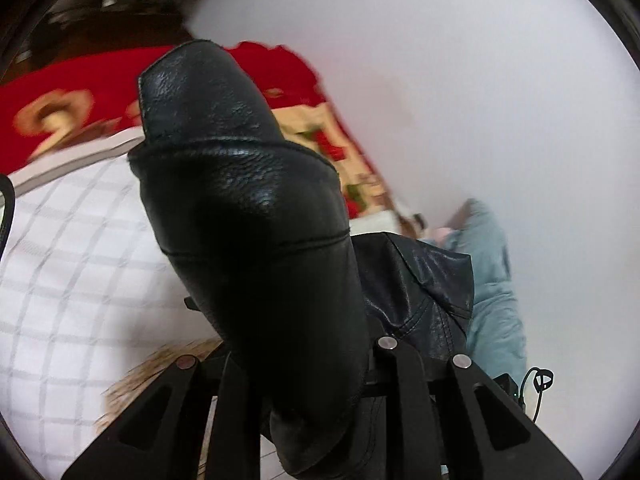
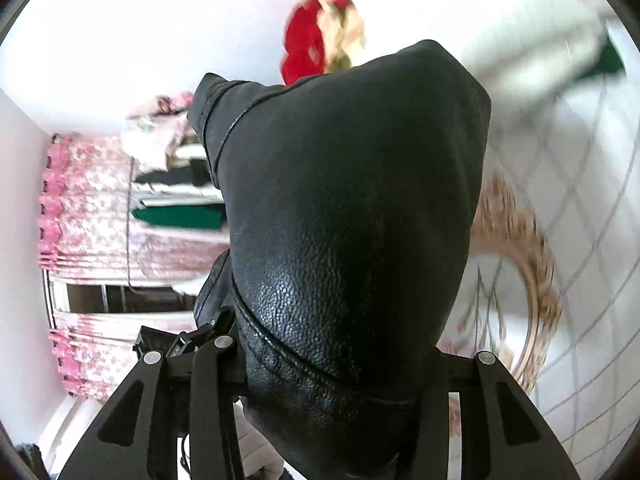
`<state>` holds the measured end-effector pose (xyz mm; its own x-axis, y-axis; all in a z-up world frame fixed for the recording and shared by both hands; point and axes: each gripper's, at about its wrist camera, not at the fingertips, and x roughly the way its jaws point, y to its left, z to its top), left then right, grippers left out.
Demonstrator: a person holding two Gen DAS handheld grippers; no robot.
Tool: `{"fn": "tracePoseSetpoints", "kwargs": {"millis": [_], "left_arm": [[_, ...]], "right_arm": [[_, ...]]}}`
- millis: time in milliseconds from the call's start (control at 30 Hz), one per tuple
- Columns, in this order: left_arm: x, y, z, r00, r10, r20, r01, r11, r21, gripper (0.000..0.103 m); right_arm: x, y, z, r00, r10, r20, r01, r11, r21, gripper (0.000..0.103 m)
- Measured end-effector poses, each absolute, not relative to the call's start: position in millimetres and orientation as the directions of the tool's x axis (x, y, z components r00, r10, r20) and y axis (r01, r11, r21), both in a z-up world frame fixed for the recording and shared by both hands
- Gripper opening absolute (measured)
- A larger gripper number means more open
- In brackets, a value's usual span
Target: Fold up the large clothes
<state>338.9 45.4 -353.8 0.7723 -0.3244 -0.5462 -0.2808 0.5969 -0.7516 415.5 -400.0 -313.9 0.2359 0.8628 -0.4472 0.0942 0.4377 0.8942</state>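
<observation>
Your white checked bedspread is the widest thing here, filling the lower left of the left wrist view and showing again on the right side of the right wrist view. Next comes the black leather jacket, which bulges up in front of both cameras and blocks most of the middle; in the right wrist view it rises as a pebbled dome with a seamed edge poking out to the upper left. You have it lifted off the bed, bunched between both tools. Your left gripper is clamped on a fold of that jacket, the leather running down between its black fingers. Your right gripper is likewise clenched on the jacket, though the leather hides its fingertips. Behind, a red patterned blanket lies blurred beyond the bedspread, and pink floral curtains hang at the left of the right wrist view. A pale blue garment sits beside the jacket. A tan woven ring lies on the bedspread.
</observation>
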Motion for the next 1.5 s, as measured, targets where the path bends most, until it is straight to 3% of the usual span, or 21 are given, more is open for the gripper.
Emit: {"fn": "tracePoseSetpoints", "kwargs": {"millis": [267, 433, 533, 667, 733, 833, 933, 967, 1000, 1033, 1100, 1167, 1233, 1367, 1500], "left_arm": [[490.5, -8.7, -320.6, 0.814, -0.378, -0.441, -0.168, 0.573, -0.802, 0.015], [567.7, -31.0, -354.5, 0.823, -0.39, -0.413, -0.153, 0.548, -0.822, 0.015], [595.6, -39.7, -400.8, 0.799, -0.396, -0.452, -0.175, 0.565, -0.806, 0.016], [612.7, -47.5, -477.8, 0.716, -0.409, -0.565, -0.236, 0.621, -0.748, 0.017], [613.3, -46.2, -502.0, 0.694, -0.411, -0.592, -0.249, 0.633, -0.732, 0.028], [612.8, -44.7, -512.3, 0.681, -0.424, -0.597, -0.221, 0.658, -0.72, 0.036], [614.6, -40.4, -497.6, 0.646, -0.421, -0.637, -0.211, 0.704, -0.678, 0.04], [616.4, -41.2, -492.5, 0.638, -0.413, -0.65, -0.213, 0.717, -0.664, 0.043], [614.6, -37.6, -484.9, 0.631, -0.393, -0.669, -0.213, 0.741, -0.637, 0.054], [612.8, -38.6, -475.0, 0.619, -0.349, -0.704, -0.216, 0.786, -0.579, 0.077], [591.4, -51.6, -465.7, 0.613, -0.294, -0.734, -0.198, 0.842, -0.502, 0.099], [576.6, -60.0, -459.5, 0.6, -0.213, -0.771, -0.187, 0.9, -0.395, 0.099], [566.9, -66.6, -443.9, 0.592, -0.13, -0.796, -0.178, 0.942, -0.286, 0.102], [545.6, -65.5, -416.7, 0.583, -0.017, -0.812, -0.149, 0.981, -0.127, 0.102], [517.4, -60.5, -374.3, 0.588, 0.006, -0.809, -0.087, 0.995, -0.056, 0.102]], "right_arm": [[568.0, -472.9, -234.6, 0.342, 0.819, -0.461, 0.009, 0.488, 0.873, 0.045], [673.8, -513.8, -224.3, 0.34, 0.805, -0.486, -0.022, 0.524, 0.852, 0.045], [727.9, -532.7, -263.0, 0.291, 0.81, -0.51, -0.007, 0.535, 0.845, 0.045], [761.1, -542.1, -362.2, 0.18, 0.809, -0.56, 0.082, 0.555, 0.828, 0.047], [761.8, -543.0, -405.8, 0.144, 0.818, -0.557, 0.123, 0.544, 0.83, 0.052], [766.7, -547.6, -432.2, 0.139, 0.847, -0.514, 0.146, 0.495, 0.856, 0.056], [767.3, -543.7, -427.4, 0.128, 0.825, -0.55, 0.152, 0.532, 0.833, 0.061], [765.3, -539.9, -418.6, 0.127, 0.791, -0.599, 0.141, 0.583, 0.8, 0.066], [759.5, -534.6, -413.9, 0.127, 0.761, -0.637, 0.129, 0.624, 0.771, 0.073], [756.3, -530.2, -403.7, 0.13, 0.714, -0.688, 0.119, 0.678, 0.726, 0.085], [747.0, -520.9, -383.6, 0.156, 0.577, -0.802, 0.088, 0.8, 0.593, 0.103], [731.0, -510.2, -366.3, 0.189, 0.39, -0.901, 0.093, 0.907, 0.412, 0.103], [712.7, -500.2, -353.6, 0.224, 0.275, -0.935, 0.123, 0.944, 0.307, 0.103], [663.9, -473.9, -330.0, 0.277, 0.013, -0.961, 0.151, 0.987, 0.057, 0.103], [599.1, -457.6, -294.3, 0.329, -0.105, -0.938, 0.207, 0.978, -0.037, 0.103]]}}
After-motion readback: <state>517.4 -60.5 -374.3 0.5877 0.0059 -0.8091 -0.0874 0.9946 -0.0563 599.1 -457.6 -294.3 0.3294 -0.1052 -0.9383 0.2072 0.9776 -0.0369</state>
